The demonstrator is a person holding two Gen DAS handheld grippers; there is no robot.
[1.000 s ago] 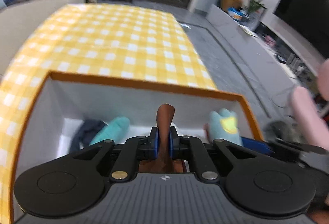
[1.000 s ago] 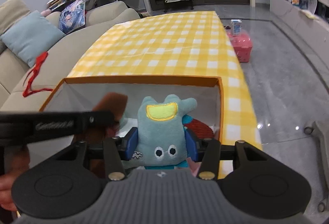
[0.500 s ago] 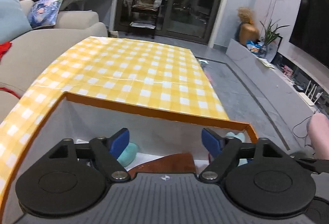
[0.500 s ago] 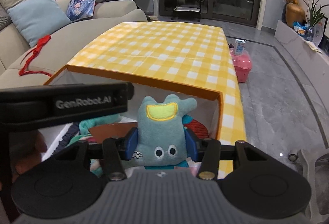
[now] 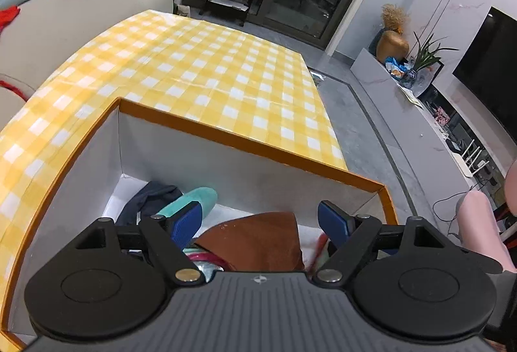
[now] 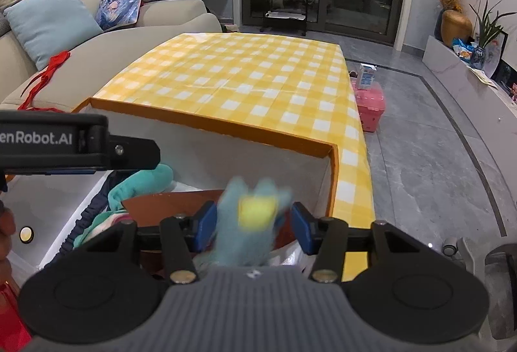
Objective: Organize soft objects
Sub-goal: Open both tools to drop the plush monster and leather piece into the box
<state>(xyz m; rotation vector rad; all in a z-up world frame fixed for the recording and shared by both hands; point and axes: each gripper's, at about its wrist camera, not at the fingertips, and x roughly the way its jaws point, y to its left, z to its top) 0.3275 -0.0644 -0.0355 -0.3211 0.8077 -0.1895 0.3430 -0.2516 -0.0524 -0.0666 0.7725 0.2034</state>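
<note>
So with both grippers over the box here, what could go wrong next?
The teal plush toy is blurred between the parted fingers of the right gripper; it may tumble and land askew on the brown piece, or on the box rim nearby. The left gripper hangs open low inside the box, close to the right one, so the two could knock together as they pull out.
</note>
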